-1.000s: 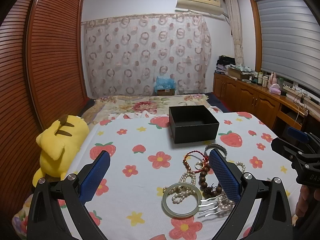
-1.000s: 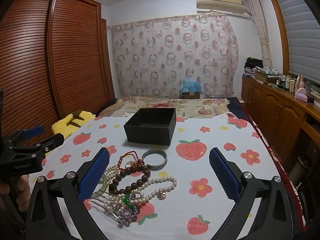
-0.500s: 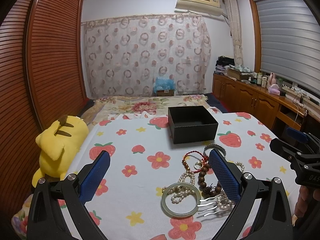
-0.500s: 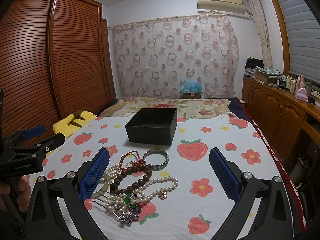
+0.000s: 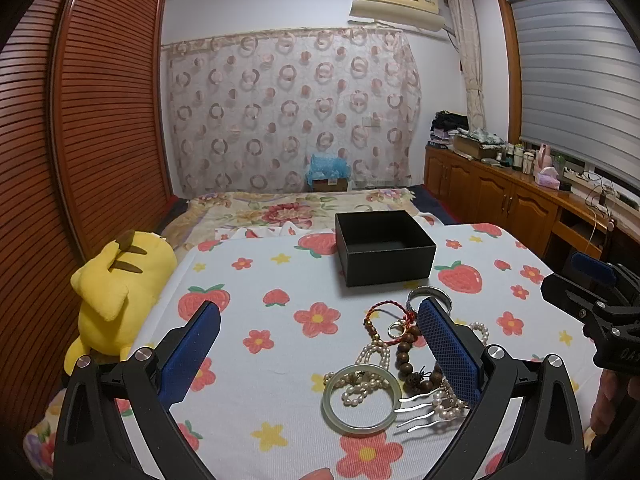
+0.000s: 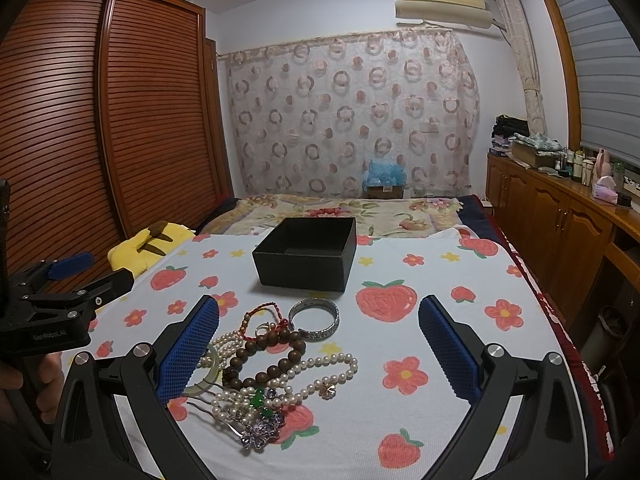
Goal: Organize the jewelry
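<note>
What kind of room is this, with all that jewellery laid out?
Most likely a home bedroom. The jewellery lies on a bed with a strawberry-and-flower printed sheet, a yellow plush toy sits at its edge, and a tall slatted wooden wardrobe lines one wall.

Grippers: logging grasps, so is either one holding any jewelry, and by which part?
Nothing is held: left gripper and right gripper are both open above the jewelry pile.

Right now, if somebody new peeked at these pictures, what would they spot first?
Probably the tangled heap of jewelry on the strawberry-print sheet, lying just ahead of both open grippers, left and right. Behind it sits an empty black box, and a yellow plush toy lies at the bed's left edge.
</note>
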The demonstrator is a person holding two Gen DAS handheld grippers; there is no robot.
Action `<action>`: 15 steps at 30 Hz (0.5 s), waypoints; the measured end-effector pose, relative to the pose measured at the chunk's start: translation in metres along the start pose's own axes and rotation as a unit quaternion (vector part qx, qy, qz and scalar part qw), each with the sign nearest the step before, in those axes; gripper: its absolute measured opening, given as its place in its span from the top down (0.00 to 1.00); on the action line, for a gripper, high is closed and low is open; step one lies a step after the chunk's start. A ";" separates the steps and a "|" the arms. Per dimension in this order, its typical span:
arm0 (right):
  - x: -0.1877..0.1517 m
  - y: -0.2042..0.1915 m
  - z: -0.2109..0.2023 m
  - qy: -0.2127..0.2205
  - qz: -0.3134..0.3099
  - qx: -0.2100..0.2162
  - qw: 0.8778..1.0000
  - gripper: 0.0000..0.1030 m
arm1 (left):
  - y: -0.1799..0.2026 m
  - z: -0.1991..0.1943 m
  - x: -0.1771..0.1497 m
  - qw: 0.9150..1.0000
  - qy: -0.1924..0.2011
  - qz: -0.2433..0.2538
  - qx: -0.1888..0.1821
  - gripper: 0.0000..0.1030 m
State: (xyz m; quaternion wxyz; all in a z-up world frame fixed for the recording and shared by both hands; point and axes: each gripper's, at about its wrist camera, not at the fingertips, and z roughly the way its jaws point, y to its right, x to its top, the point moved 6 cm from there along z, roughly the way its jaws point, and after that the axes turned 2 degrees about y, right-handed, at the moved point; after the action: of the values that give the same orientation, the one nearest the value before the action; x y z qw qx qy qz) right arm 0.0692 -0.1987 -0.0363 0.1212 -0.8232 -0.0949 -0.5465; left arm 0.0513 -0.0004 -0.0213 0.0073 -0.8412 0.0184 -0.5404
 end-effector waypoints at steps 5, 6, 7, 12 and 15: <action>0.000 0.000 0.000 0.000 0.000 0.001 1.000 0.02 | 0.000 0.000 0.000 1.000 0.000 0.000 0.000 0.07; 0.000 0.000 0.000 0.000 0.000 0.001 1.000 0.02 | 0.000 0.000 0.000 1.000 0.000 0.000 0.000 0.07; 0.000 0.000 0.000 0.000 0.000 0.001 1.000 0.02 | 0.000 0.000 0.000 1.000 0.000 0.000 0.000 0.07; 0.001 0.000 -0.001 0.001 0.000 0.000 1.000 0.02 | 0.000 0.000 0.000 1.000 0.000 0.000 0.000 0.07; 0.001 0.000 -0.001 0.001 0.000 0.001 1.000 0.02 | 0.000 0.000 0.000 1.000 0.000 0.000 0.000 0.07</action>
State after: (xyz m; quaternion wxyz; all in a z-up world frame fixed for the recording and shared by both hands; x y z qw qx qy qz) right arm 0.0688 -0.1991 -0.0352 0.1224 -0.8227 -0.0950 -0.5470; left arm 0.0514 -0.0004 -0.0215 0.0074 -0.8410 0.0189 -0.5406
